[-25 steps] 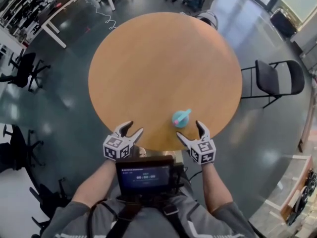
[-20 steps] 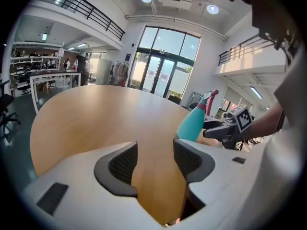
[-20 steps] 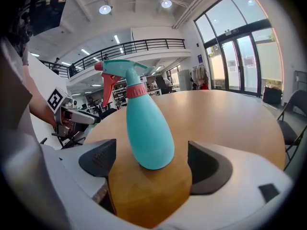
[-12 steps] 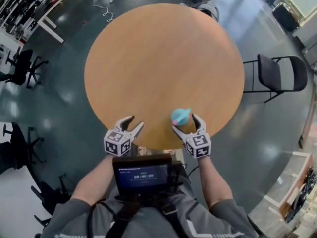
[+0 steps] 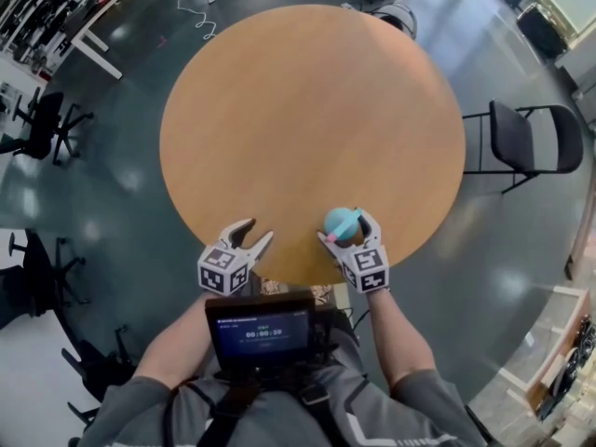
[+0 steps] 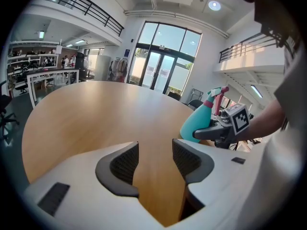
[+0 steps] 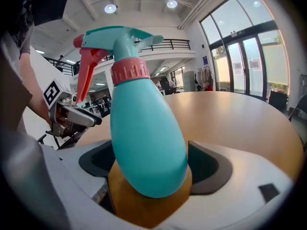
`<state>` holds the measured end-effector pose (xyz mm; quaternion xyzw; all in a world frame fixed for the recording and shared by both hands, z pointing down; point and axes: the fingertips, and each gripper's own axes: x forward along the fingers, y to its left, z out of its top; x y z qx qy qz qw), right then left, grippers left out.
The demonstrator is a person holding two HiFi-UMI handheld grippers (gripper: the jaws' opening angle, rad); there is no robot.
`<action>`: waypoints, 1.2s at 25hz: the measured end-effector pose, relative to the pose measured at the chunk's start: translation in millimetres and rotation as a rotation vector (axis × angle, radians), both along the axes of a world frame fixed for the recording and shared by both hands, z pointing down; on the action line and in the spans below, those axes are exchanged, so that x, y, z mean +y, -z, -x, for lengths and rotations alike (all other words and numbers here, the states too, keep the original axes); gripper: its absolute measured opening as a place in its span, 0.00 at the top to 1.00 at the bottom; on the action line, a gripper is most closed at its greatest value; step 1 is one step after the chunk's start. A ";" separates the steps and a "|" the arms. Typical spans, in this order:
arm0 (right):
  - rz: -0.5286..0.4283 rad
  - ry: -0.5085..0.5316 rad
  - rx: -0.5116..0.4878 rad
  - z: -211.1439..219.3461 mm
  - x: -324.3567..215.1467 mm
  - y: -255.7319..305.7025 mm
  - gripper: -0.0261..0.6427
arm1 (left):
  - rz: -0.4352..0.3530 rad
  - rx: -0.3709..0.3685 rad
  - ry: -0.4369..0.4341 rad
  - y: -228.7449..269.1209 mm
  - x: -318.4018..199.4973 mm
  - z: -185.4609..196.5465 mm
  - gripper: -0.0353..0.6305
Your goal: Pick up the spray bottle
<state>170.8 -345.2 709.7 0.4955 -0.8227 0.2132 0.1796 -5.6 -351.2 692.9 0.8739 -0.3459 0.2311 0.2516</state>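
Teal spray bottle (image 7: 144, 133) stood upright by the near edge of the round worktop (image 5: 298, 110), flanked by the right gripper (image 5: 345, 230), fingers spread wide either side of its body, not seen clamped, left gripper (image 5: 258, 231) held alongside, fingers parted after a slight closing, nothing between them.

We wear grey sleeves (image 5: 121, 408) and black chest straps (image 5: 233, 403); our left gripper (image 5: 257, 229) and right gripper (image 5: 345, 226) are white, black-padded.
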 end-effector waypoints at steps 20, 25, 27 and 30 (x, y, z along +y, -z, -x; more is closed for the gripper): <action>-0.006 -0.023 0.044 0.6 -18.1 -7.6 0.27 | -0.059 0.031 0.061 19.4 -14.6 3.5 0.84; -0.009 0.009 0.042 2.7 -17.1 -8.6 0.28 | -0.056 0.057 0.099 22.7 -19.1 7.7 0.86; -0.015 0.014 0.039 1.0 -16.6 -5.5 0.28 | -0.066 0.061 0.096 24.7 -19.1 4.5 0.88; -0.019 0.025 0.034 -0.9 -15.5 3.8 0.28 | -0.087 0.075 0.081 32.0 -18.1 -2.3 0.91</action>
